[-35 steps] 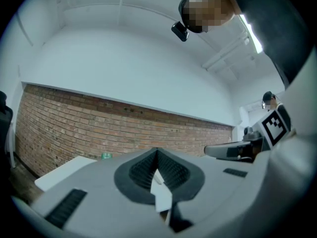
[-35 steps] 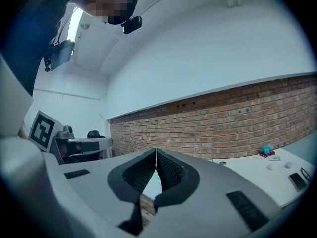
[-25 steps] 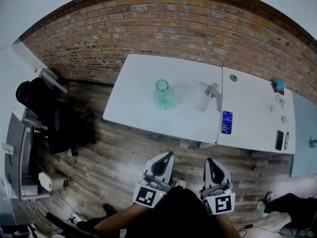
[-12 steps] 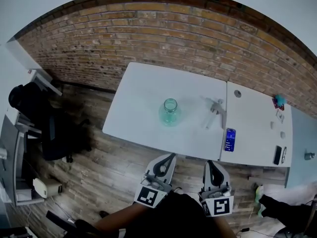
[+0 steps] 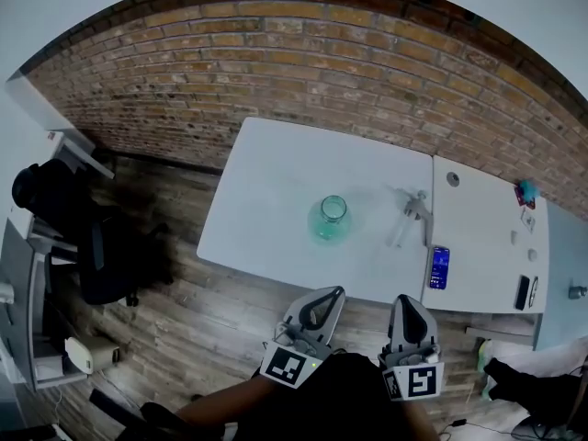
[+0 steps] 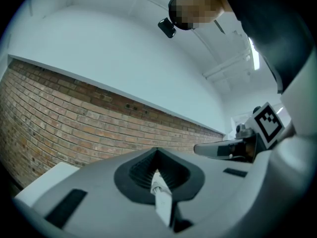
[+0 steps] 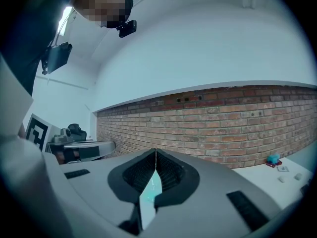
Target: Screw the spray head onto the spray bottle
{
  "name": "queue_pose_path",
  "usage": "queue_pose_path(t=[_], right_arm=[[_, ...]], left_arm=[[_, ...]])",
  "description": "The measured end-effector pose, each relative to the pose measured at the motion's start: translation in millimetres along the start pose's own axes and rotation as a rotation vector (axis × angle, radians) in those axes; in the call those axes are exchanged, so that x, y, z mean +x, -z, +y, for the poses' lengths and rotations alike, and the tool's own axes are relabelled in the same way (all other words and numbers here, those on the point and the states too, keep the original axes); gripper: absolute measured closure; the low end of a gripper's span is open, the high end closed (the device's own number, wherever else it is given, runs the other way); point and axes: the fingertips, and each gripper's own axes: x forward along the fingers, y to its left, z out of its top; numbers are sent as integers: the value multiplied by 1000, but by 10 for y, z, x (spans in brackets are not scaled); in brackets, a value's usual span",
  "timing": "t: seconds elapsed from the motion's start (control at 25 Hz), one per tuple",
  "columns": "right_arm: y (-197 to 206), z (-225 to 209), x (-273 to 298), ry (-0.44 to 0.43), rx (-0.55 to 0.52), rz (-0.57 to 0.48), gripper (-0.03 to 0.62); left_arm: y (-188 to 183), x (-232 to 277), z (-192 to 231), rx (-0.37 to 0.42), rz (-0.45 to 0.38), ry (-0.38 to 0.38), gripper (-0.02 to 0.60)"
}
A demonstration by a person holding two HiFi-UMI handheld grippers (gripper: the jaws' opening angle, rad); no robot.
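Note:
A clear green-tinted spray bottle (image 5: 331, 217) stands upright and uncapped on the white table (image 5: 266, 200). To its right the white spray head (image 5: 413, 214) lies on its side by the table's right edge. Both grippers are held level over the wooden floor, short of the table's near edge. In the head view my left gripper (image 5: 331, 292) points toward the bottle and my right gripper (image 5: 405, 299) toward the spray head. In the gripper views, the left gripper (image 6: 156, 151) and the right gripper (image 7: 155, 151) both have their jaws shut with nothing between them.
A phone (image 5: 439, 267) lies on the adjoining white table (image 5: 487, 246), which also bears small items at its far right. A brick wall (image 5: 303, 62) runs behind the tables. A black office chair (image 5: 64, 219) and a desk stand at the left.
Both grippers have moved forward toward the table's near edge, staying shut. In the head view the table, bottle and spray head now sit closer to them.

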Motion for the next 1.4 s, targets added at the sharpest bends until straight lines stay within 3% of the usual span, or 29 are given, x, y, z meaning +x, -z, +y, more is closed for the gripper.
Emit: queue_pose_path(t=[0.72,1.4], right_arm=[[171,65,263,-36,1,40,585],[1,-632,980,-158,93,-13,585]], left_arm=[[302,9,298,-20,66,-54,583],[360,759,550,5,56,-205,583]])
